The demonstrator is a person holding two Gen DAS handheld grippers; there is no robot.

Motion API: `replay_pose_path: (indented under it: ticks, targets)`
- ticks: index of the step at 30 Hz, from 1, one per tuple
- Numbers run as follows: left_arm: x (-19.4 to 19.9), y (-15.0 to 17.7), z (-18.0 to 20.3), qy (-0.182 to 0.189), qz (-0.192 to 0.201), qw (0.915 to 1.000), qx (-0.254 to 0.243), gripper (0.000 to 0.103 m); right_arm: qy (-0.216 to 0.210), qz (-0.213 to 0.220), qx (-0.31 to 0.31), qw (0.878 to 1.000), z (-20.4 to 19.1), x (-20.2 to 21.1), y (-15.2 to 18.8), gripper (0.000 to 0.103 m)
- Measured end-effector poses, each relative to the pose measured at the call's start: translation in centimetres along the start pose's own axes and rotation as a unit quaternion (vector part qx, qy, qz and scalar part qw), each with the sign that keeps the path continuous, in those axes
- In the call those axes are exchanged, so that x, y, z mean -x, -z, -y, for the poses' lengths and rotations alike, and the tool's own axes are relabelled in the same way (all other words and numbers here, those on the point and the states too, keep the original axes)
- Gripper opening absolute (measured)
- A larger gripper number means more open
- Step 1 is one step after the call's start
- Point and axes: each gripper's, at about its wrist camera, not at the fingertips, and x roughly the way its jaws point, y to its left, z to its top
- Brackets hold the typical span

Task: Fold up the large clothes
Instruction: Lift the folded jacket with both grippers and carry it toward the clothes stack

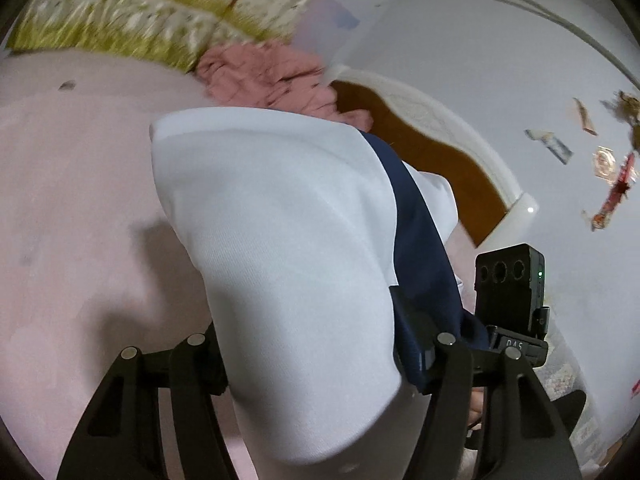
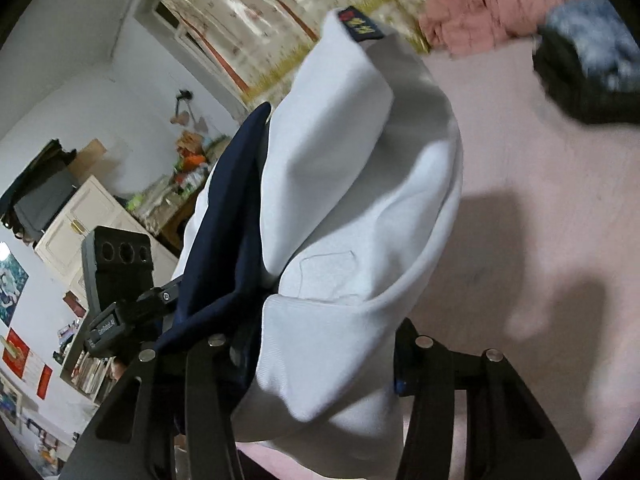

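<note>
Closest in, thick white cloth fills the space between the black fingers of the left gripper [image 1: 310,364] — the white-and-navy garment [image 1: 280,220] is bunched there, and the jaws look closed onto it, the navy band pinched against the inner face of the finger nearer the other tool. The right gripper [image 2: 316,364] looks the same: a fat roll of white rib and navy fabric wedged between its jaws, which seem clamped on it. The garment hangs off both tools above the pink bedsheet [image 1: 80,200], its far end drooping down toward the bed, a small navy label [image 2: 360,24] showing at the top edge in the right view.

What worries me is the grip itself. Each tool seems to hold a wad, not a clean edge, so I cannot tell which layers are really caught. If only the outer layer is pinched, the inner folds could slide out under their own weight and the whole thing would sag into a heap on the sheet.

The two tools also sit close together, each visible in the other's view. With so little cloth stretched between them, the garment may not spread flat when laid down, and creases would get folded in.

There is a pink quilted heap [image 1: 264,76] and a dark bundle [image 2: 588,64] farther up the bed; a wide swing could drag the hanging end across them.
</note>
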Motion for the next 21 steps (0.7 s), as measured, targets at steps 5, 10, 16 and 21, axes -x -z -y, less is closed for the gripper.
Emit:
replay_pose_path:
  ticks: [5, 10, 16, 21]
  targets:
    - [-2.6, -6.2, 5.9, 0.012, 0.022, 0.9986, -0.047, 0.063, 0.010, 0.056, 0.009, 0.998, 0.2, 6.4, -5.2, 0.052]
    - [-7.8, -12.4, 11.3, 0.049, 0.044, 0.9946, -0.080, 0.063, 0.045, 0.116, 0.026, 0.992, 2.6, 13.3, -13.1, 0.052]
    - [-18.4, -20.6, 15.8, 0.106, 0.056, 0.9866, -0.111, 0.063, 0.094, 0.182, 0.028, 0.978, 9.6, 18.4, -22.6, 0.052]
    - [-29.9, -23.5, 15.2, 0.103, 0.051, 0.9891, -0.092, 0.063, 0.116, 0.185, -0.030, 0.975, 20.5, 17.9, -29.5, 0.053]
